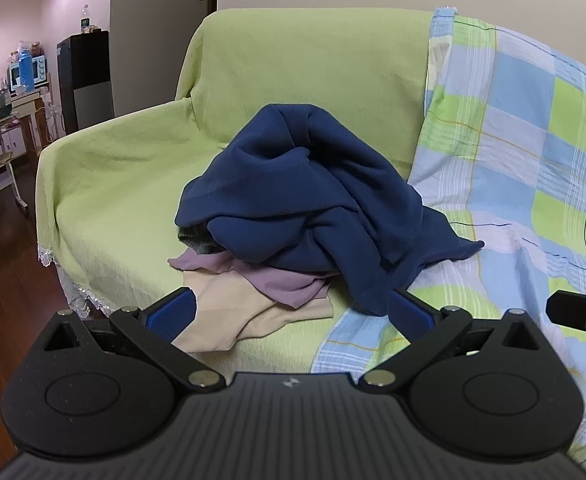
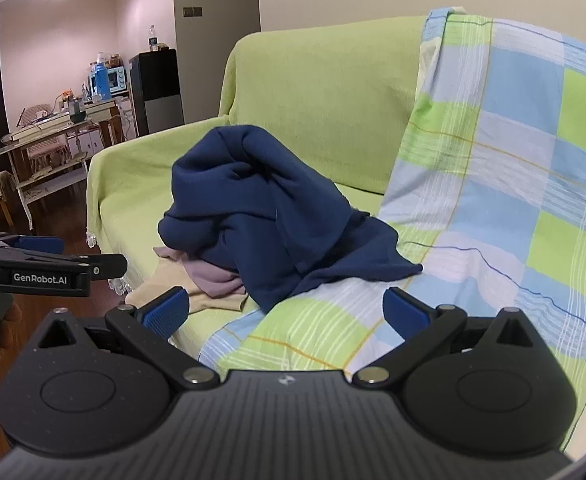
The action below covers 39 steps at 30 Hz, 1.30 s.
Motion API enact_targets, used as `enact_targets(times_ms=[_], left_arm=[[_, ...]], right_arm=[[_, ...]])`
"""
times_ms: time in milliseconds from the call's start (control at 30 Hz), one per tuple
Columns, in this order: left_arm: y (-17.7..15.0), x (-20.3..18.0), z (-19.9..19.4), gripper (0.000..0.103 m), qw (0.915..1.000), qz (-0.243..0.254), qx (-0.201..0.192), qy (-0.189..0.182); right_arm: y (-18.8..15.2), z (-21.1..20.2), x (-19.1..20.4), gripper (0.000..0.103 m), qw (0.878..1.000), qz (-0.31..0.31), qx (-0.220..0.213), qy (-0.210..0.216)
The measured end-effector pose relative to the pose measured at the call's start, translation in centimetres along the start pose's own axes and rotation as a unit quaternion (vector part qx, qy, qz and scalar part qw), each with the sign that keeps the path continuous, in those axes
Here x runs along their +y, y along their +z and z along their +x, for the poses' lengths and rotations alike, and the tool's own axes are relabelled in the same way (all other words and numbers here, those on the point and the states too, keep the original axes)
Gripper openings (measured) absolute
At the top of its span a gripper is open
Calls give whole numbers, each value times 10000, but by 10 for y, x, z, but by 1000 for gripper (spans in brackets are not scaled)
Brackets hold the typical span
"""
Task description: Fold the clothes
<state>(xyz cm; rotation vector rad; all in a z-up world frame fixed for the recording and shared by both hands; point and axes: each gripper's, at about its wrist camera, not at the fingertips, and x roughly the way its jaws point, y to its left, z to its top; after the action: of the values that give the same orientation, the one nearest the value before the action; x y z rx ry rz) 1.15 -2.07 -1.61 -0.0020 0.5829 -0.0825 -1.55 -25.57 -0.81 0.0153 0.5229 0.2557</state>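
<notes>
navy garment (image 1: pixel 313 200): crumpled in a tall heap on the sofa seat, top of the pile, one flap trailing right onto the checked sheet; not folded.
mauve garment (image 1: pixel 277 284): under the navy one, near-left edge poking out, bunched.
beige garment (image 1: pixel 233 320): bottom layer, spread toward the near edge of the seat, wrinkled.
grey bit (image 1: pixel 197 238): sliver under the navy heap's left side; cannot tell what it is.
pile state: all loose and unfolded, nothing lying as a neat stack in view.
left gripper (image 1: pixel 291 312): jaws spread wide, nothing between them, hovering near the pile's front, aimed at the beige and mauve edges.
right gripper (image 2: pixel 285 312): jaws also spread, empty, over the near checked sheet, right of the pile.
why held so: both look released and facing the heap, likely placed to take a garment; judgement only.
green sofa cover (image 1: pixel 125 184): clear stretch of seat left of the pile, room to lay something flat.
checked sheet (image 2: pixel 513 160): draped over the sofa's right half.
far left: kitchen table (image 2: pixel 53 128), fridge (image 2: pixel 157 88).
</notes>
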Motion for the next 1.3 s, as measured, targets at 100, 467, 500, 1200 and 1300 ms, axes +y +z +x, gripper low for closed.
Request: enact_targets(times_ms=[100,467,500,1200,1300], left_arm=[[0,-1,1,102,10000,15,8,3],[-7,0,3,102,10000,19,39,27],[-8,0,4,102,10000,27,43,31],[-10,14,26,102,9999,83,119,81],[-1,20,39,102,9996,242,58,96]], right_arm=[[-2,2,1,102,10000,-8,36,-5],[-5,9,1,102,9999,-40,140,8],[-5,10,1,102,9999,-40,146,9],[-13,41,4,102,9985,-140,531,6],[-13,47,5,102,9981,-185,586,-22]])
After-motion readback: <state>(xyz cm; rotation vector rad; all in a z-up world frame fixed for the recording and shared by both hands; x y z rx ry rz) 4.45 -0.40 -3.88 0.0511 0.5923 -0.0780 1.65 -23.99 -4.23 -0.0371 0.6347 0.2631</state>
